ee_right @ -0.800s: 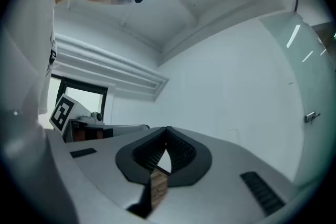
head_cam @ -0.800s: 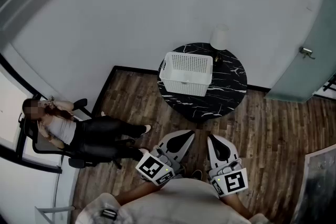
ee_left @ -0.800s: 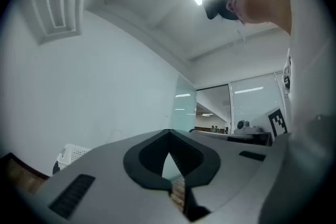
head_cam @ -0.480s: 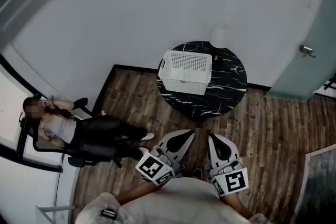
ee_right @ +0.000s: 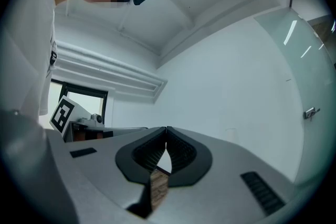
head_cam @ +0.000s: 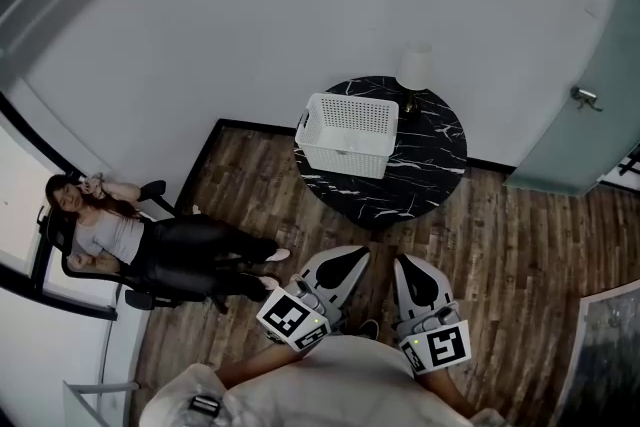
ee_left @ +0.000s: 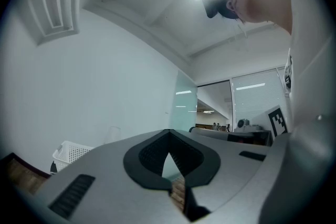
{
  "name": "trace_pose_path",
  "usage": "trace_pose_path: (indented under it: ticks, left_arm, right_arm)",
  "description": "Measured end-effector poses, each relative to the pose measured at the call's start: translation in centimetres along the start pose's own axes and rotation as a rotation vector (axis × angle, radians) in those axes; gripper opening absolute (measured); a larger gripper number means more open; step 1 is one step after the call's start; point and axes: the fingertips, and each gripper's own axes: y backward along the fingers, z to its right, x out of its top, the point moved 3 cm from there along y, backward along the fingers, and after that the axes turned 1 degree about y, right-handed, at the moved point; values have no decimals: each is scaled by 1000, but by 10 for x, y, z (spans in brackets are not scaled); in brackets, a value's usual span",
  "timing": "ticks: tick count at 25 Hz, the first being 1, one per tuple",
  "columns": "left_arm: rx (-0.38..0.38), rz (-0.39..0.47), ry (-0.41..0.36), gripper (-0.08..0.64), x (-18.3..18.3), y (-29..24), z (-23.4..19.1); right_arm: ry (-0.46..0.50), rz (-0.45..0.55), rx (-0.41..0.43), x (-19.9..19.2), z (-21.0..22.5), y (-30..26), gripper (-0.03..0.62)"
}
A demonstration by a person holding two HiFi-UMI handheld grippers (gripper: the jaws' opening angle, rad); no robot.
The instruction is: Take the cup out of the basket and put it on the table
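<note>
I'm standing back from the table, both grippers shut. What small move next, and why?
Probably step toward the round table, so the white basket comes within reach: the left gripper and right gripper sit shut and empty, well short of it, and no cup shows inside from here.

**No lettering in sight, only coded squares**

Scanning the whole room now: no words, no brand names and no digits come through legibly on anything. The only printed signs are black-and-white square markers. One faces up on the left cube (head_cam: 290,319) of the left gripper (head_cam: 352,257), another on the right cube (head_cam: 441,346) of the right gripper (head_cam: 404,264). They are block patterns, not characters.
</note>
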Motion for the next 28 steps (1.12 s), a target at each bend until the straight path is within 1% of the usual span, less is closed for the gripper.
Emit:
trace_pose_path:
  ticks: [9, 15, 21, 28]
  left_arm:
    - [1, -28, 13, 5, -22, -24, 27]
    - [4, -29, 11, 5, -24, -37, 28]
    - [18, -26, 8, 5, -24, -49, 6]
    - [11, -3, 11, 5, -16, -73, -45]
  right_arm:
    - [-24, -11, -16, -10, 30, 29, 8]
    - [-12, -15, -29, -13, 44, 28, 8]
    - [-9, -5, -20, -16, 55, 8, 8]
    - [9, -12, -11, -21, 70, -46, 8]
